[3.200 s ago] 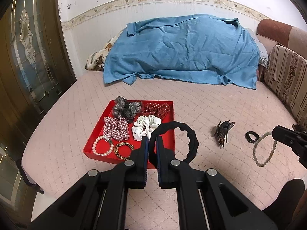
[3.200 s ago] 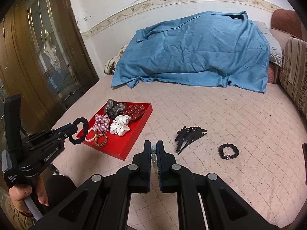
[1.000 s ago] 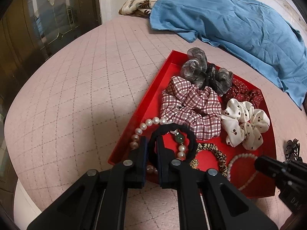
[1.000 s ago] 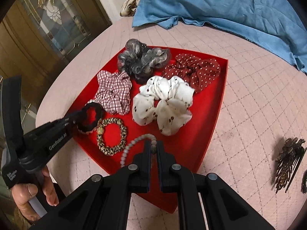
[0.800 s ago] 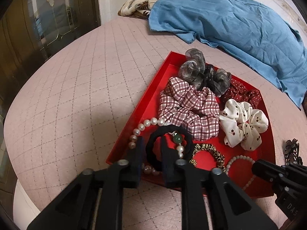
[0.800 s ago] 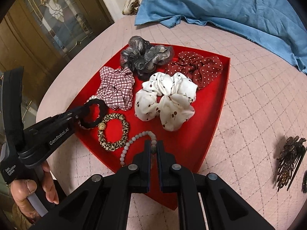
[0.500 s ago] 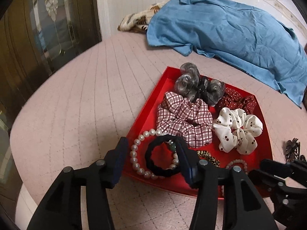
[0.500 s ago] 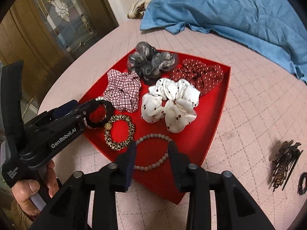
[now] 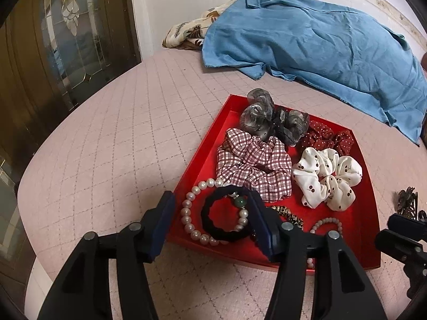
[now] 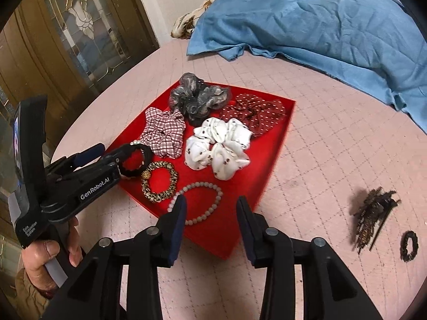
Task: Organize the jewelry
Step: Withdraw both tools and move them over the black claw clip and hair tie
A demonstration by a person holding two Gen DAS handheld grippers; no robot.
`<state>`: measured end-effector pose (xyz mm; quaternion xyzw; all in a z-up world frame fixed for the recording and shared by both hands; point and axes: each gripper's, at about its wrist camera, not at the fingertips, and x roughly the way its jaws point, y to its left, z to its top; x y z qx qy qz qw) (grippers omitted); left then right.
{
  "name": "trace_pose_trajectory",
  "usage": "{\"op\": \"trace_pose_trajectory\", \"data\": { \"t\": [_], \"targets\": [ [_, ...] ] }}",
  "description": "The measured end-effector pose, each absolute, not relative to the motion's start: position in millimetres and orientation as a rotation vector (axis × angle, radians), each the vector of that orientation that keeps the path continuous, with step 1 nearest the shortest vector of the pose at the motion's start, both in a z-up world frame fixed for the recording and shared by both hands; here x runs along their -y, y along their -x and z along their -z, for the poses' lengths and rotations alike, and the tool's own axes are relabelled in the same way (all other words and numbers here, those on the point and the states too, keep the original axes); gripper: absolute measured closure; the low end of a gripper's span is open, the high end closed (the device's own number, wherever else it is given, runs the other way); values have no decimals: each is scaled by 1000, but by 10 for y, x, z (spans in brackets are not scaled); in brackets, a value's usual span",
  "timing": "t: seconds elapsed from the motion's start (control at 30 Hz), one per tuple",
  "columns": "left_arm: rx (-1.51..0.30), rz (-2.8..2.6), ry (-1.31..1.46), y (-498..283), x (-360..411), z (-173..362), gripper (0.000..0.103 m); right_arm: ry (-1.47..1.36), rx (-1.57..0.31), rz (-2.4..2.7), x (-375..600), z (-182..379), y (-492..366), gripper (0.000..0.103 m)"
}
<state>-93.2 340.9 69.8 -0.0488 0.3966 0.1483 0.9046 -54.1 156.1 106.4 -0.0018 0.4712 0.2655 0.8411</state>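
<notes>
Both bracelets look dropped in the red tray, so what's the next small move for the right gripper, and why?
Probably lift the right gripper clear and swing it toward the hair claw lying on the bed outside the tray. Its jaws are opening, the bead bracelet lies loose on the tray floor, and the claw and a small black tie remain outside.

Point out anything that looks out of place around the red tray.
Two pieces still lie outside the red tray on the pink bed cover: a dark hair claw and a small black hair tie beside it. In the tray, the black hair tie lies on top of the pearl bracelet.
</notes>
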Motion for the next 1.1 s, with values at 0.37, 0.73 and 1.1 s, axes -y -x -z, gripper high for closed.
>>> {"op": "trace_pose_trajectory", "data": {
  "t": [0.37,0.73,1.1],
  "targets": [
    [-818,-314,56,981,-3311,-710,42,-26,-981,-505,-1231,-1118,647,56],
    [-800,-323,-6,1105,-3158,-748,40,-50,-959,-441,-765,-1166,815,54],
    [-813,-237,-51,1247,-2776,-904,40,-108,-932,-330,-45,-1238,980,49]
  ]
}}
